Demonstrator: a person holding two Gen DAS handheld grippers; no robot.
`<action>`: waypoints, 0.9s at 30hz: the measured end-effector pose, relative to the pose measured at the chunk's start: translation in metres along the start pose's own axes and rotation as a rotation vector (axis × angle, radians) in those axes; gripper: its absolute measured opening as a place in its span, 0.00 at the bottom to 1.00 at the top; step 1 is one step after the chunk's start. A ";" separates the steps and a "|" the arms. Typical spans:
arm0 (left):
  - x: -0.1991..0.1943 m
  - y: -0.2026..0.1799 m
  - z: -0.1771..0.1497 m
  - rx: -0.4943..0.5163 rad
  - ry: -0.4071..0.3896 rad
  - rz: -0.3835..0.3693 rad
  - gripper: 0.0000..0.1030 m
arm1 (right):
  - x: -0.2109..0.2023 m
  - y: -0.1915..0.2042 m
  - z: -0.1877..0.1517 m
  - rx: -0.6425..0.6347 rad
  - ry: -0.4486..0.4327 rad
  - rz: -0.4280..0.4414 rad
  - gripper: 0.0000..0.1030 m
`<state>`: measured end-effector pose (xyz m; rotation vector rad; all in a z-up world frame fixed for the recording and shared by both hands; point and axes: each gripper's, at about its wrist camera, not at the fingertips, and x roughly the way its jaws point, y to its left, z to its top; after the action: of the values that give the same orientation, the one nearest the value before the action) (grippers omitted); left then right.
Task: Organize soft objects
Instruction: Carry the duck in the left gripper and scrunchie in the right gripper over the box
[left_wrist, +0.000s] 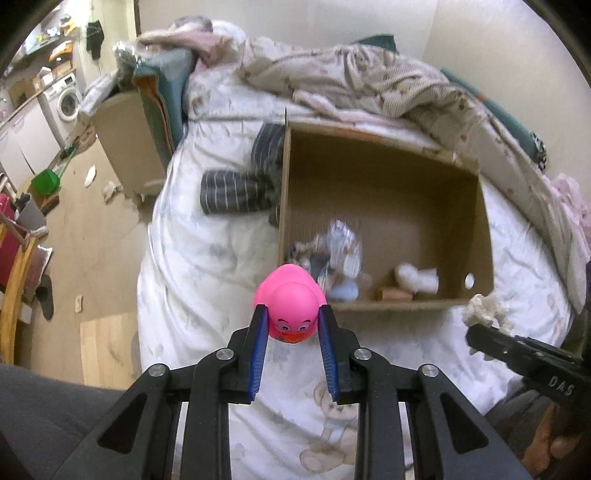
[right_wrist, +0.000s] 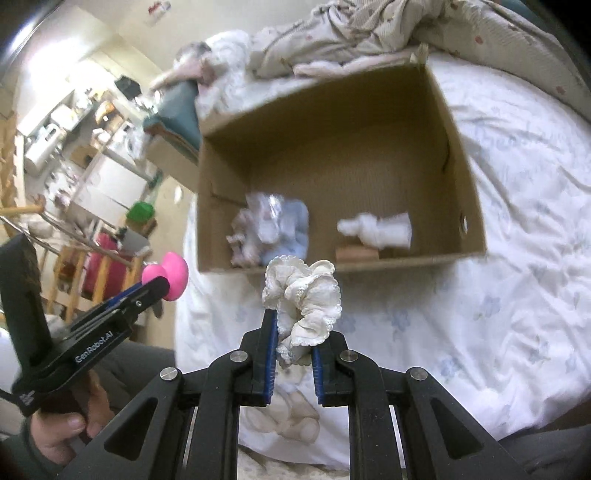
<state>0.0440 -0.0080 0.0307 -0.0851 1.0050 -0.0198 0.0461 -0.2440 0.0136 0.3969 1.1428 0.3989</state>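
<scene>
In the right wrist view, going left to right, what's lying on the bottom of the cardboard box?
Crumpled pale and blue bundle → small tan block → white soft toy, which lies partly over the block's right end.

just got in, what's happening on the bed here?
A person holds a gripper in each hand over the bed. The left gripper is clamped on a pink rubber duck; the right gripper is clamped on a white frilly scrunchie. Both are in front of an open cardboard box that already holds a few soft items. Neither piece is in the box yet.
</scene>
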 end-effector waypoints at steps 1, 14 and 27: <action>-0.003 0.001 0.005 -0.008 -0.012 -0.005 0.24 | -0.005 0.000 0.004 -0.001 -0.020 0.007 0.17; 0.007 -0.007 0.066 0.007 -0.059 -0.015 0.24 | -0.040 -0.021 0.062 -0.038 -0.196 -0.045 0.17; 0.061 -0.063 0.065 0.094 0.034 -0.082 0.24 | 0.006 -0.057 0.065 0.068 -0.099 -0.073 0.17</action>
<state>0.1334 -0.0704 0.0194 -0.0403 1.0323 -0.1432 0.1140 -0.2962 0.0038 0.4285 1.0730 0.2738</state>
